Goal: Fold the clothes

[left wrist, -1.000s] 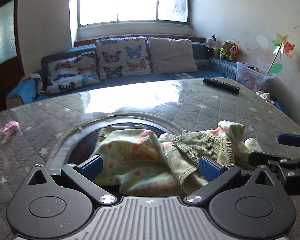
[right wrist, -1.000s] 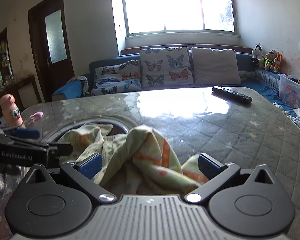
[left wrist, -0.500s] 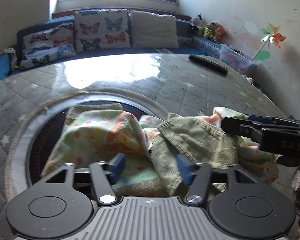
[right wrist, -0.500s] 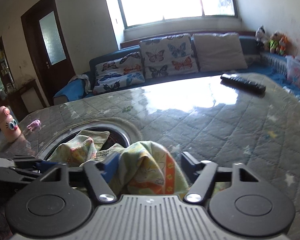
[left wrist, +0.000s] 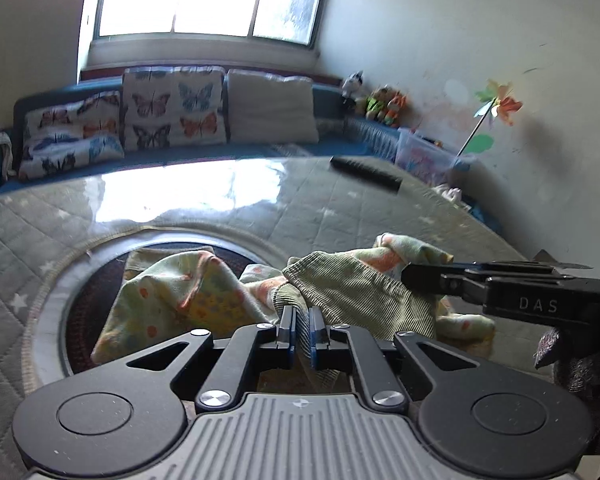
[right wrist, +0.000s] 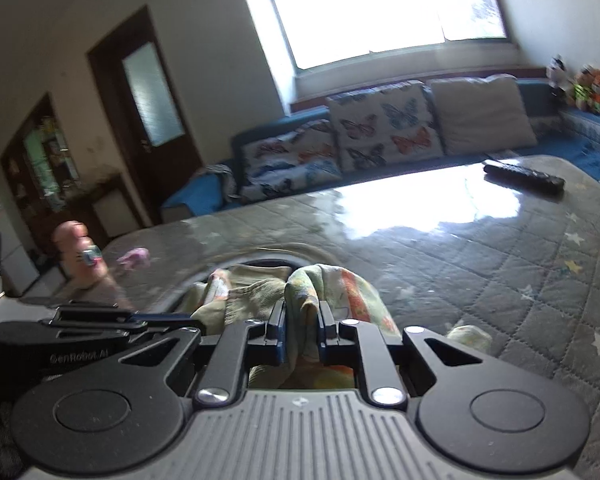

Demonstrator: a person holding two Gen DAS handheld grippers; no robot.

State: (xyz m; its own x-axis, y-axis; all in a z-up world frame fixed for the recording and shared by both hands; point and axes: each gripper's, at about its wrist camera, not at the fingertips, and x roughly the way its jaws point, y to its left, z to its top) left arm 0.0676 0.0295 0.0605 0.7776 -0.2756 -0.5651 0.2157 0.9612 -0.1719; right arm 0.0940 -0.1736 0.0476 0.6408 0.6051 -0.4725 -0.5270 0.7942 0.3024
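**Both claws pinched on the crumpled garment**

Left claw: jaws have just been closing and now stand nearly together, with a fold of the garment's green ribbed cloth caught between the pads. Right claw: jaws likewise just closed in, now narrow, pinching a bunched ridge of the printed cloth.

In the left wrist view the right claw enters from 3 o'clock and meets the cloth's far corner. In the right wrist view the left claw comes in from 9 o'clock.

The garment lies heaped over a dark round inset in the worktop, which carries a grey quilted star cover. Remote control lies well apart at 1 o'clock. Pink figure stands at 10 o'clock in the right wrist view. Sofa with butterfly cushions at 12 o'clock.
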